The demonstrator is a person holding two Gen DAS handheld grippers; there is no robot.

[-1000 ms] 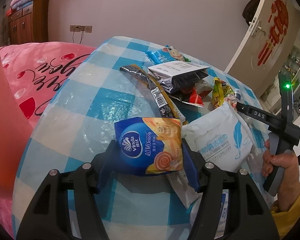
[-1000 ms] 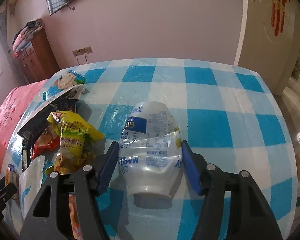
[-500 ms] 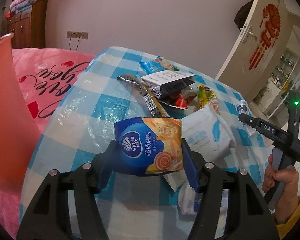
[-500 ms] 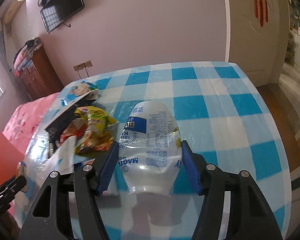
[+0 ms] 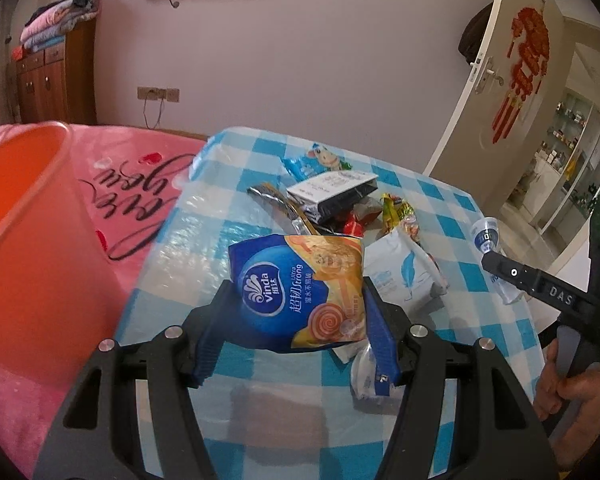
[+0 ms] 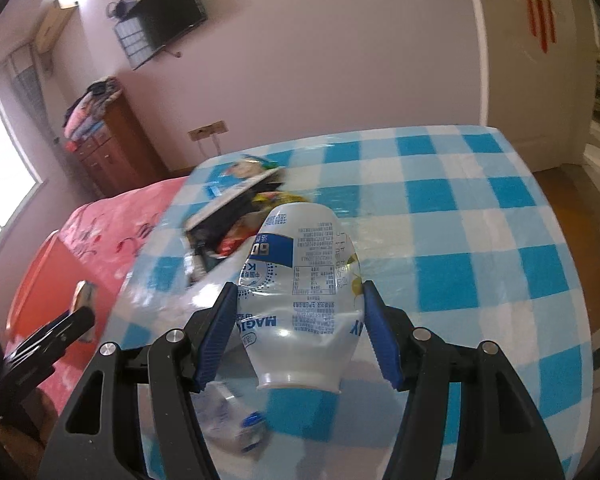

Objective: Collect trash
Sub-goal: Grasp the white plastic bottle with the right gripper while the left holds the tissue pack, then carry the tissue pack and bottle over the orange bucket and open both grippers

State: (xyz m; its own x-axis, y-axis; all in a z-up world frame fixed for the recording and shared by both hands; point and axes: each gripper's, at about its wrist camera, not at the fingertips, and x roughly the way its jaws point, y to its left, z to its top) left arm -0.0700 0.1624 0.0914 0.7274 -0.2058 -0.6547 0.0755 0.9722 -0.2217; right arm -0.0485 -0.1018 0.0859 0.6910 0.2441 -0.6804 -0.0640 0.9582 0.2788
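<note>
2 views. Left wrist: the left tool (image 5: pixel 296 330) clamps a blue and orange tissue pack (image 5: pixel 300 300) marked "Vinda Ultra Strong" above a blue-checked desk (image 5: pixel 204 240) strewn with wrappers (image 5: pixel 332 196); an orange bin (image 5: pixel 24 216) and a pink bed (image 5: pixel 140 176) lie left, a door (image 5: pixel 512 80) right. Right wrist: the right tool (image 6: pixel 298 334) grips a crumpled clear bottle (image 6: pixel 304 300), label reading "MAGI", above the desk; a TV (image 6: pixel 168 16) hangs on the wall.

My left wrist camera looks forward over its hand-held gripper (image 5: pixel 296 332), close above the checked surface (image 5: pixel 204 240). My right one (blurrier) faces likewise; both share the wrapper pile (image 6: pixel 240 216) and orange bin (image 5: pixel 28 216).
</note>
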